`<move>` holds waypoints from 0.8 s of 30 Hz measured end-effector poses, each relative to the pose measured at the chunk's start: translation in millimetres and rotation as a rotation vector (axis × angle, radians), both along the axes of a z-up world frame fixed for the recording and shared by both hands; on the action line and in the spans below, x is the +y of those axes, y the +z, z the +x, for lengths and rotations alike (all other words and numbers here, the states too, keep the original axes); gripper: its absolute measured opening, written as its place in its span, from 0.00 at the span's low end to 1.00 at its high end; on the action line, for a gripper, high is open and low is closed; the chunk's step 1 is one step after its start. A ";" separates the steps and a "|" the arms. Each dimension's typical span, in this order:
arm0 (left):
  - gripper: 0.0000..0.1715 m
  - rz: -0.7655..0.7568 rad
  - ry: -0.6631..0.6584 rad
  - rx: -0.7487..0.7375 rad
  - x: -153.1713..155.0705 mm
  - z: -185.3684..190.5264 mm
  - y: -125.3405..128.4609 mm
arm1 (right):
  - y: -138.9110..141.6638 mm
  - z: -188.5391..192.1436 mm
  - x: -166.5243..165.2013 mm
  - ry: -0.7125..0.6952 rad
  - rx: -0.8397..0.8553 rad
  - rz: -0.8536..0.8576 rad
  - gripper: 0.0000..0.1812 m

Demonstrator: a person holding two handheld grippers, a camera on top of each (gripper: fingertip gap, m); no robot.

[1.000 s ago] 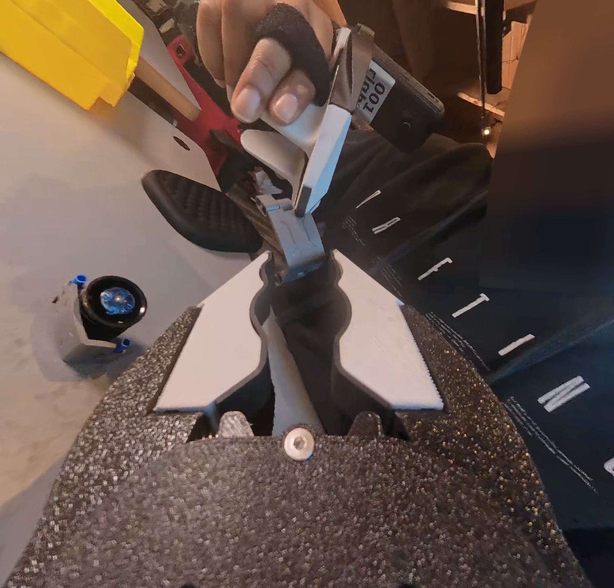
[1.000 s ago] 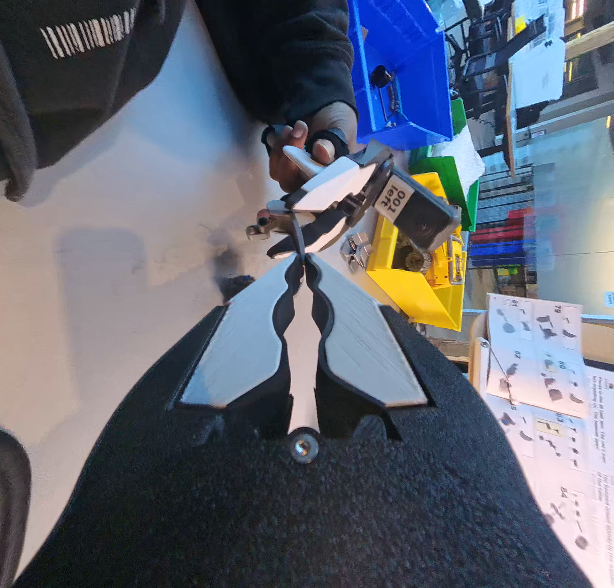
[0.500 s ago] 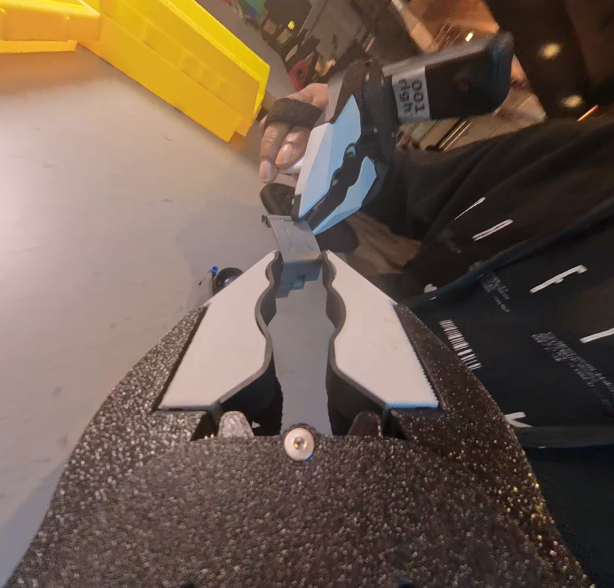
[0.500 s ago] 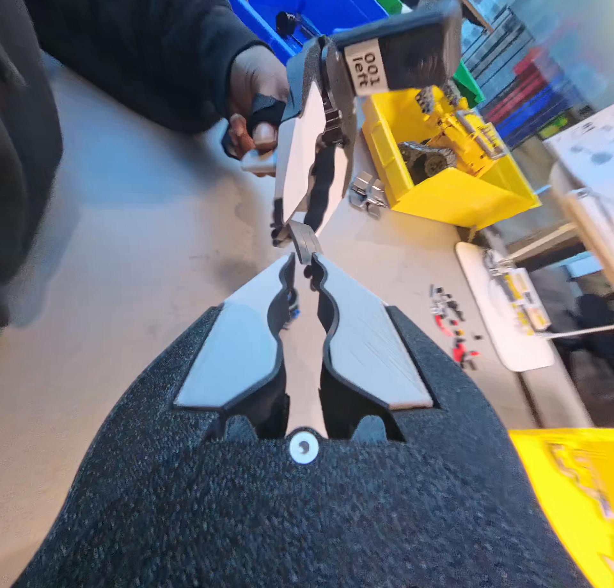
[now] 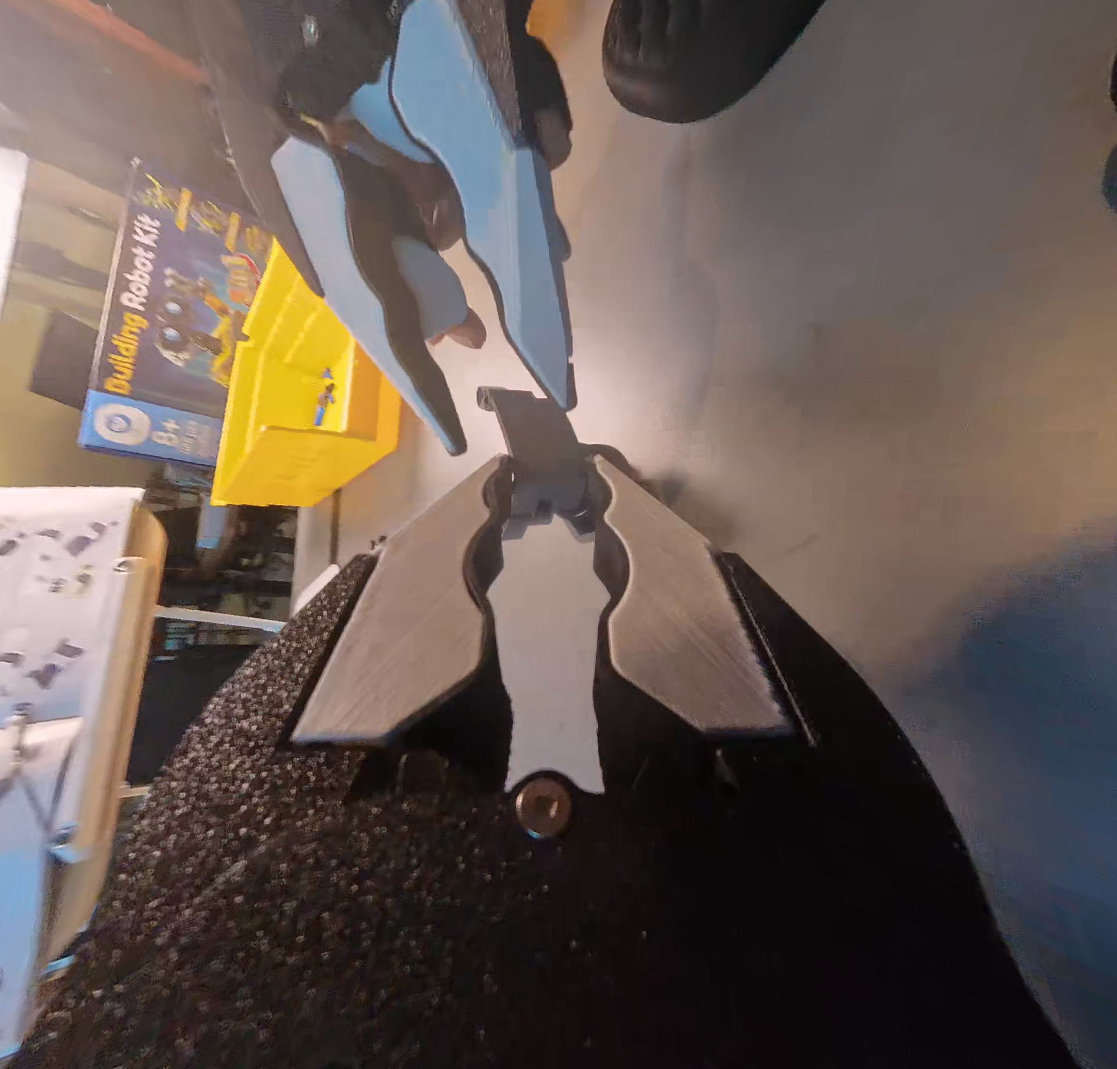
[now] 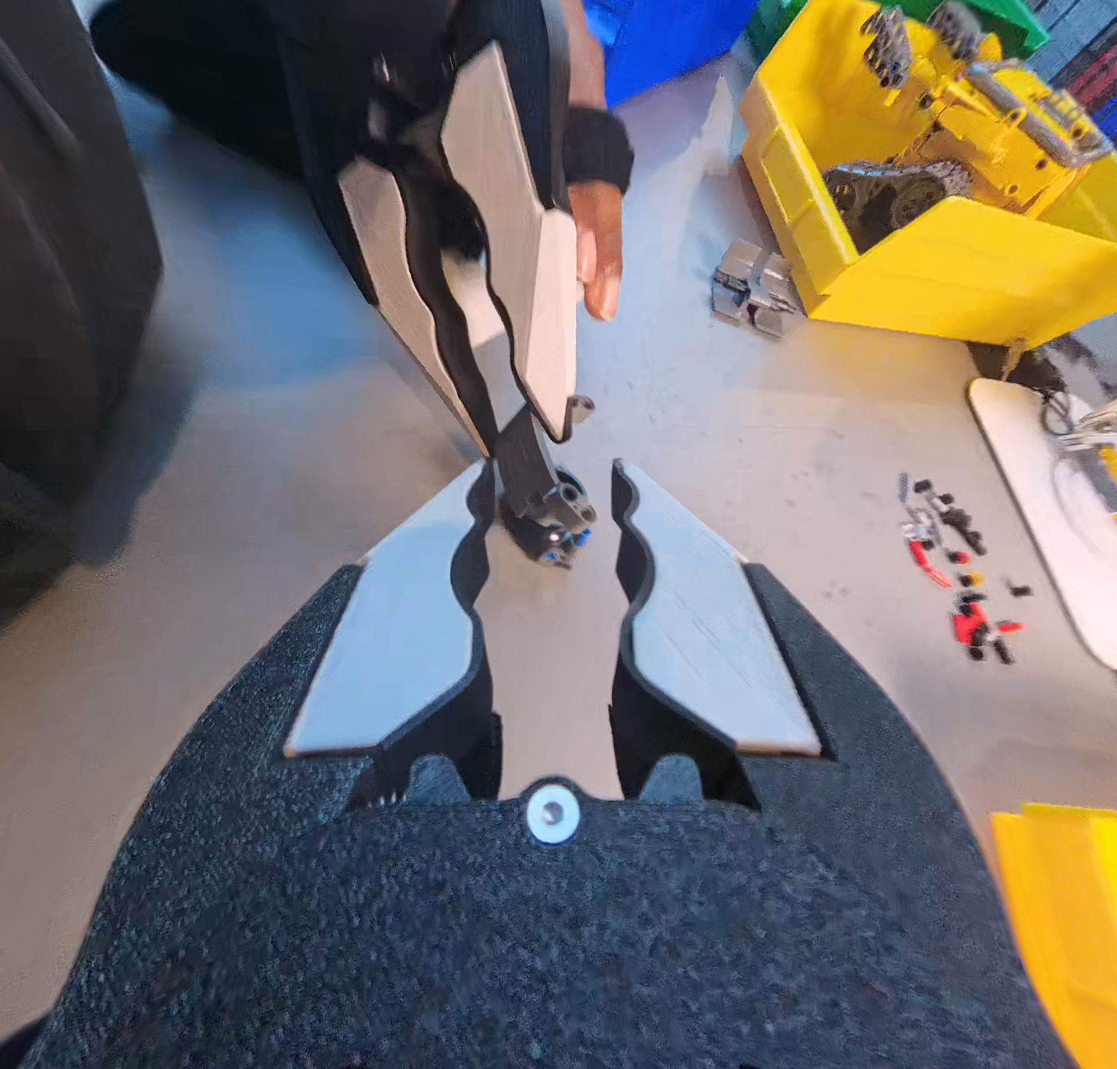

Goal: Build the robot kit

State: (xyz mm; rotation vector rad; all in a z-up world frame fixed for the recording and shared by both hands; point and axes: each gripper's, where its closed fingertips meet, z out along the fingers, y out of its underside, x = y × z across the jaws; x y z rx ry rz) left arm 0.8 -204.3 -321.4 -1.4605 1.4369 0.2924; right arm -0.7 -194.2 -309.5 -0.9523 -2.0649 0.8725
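The left gripper (image 5: 547, 478) is clamped on a dark grey plastic piece (image 5: 535, 436), its tips pinching the piece's near end; the piece juts forward past the tips, flat and angular, with a small pin hole at its far corner; the right gripper (image 6: 553, 475) has its jaws spread apart and holds nothing, and one of its fingertips (image 5: 559, 396) touches the piece's far end; in the right wrist view the piece (image 6: 532, 472) hangs over the grey table (image 6: 725, 436), ending in a round hub with blue pins; a yellow bin (image 6: 919, 266) and scattered small parts (image 6: 961, 581) lie well apart.
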 end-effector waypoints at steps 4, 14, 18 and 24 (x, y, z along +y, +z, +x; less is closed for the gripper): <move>0.14 0.074 -0.006 0.085 1.3 -2.1 0.0 | -6.8 1.9 -1.3 0.055 -0.040 -0.013 0.18; 0.14 0.004 -0.072 -0.076 -6.4 5.9 6.0 | 8.5 14.1 -15.5 0.261 -0.048 -0.289 0.06; 0.22 -0.310 -0.136 -0.577 -13.0 -0.6 34.9 | 13.3 17.8 -19.8 0.356 -0.055 -0.272 0.05; 0.36 -0.641 -0.231 -0.864 -17.8 0.9 40.9 | 32.3 22.1 -38.0 0.521 -0.052 -0.336 0.04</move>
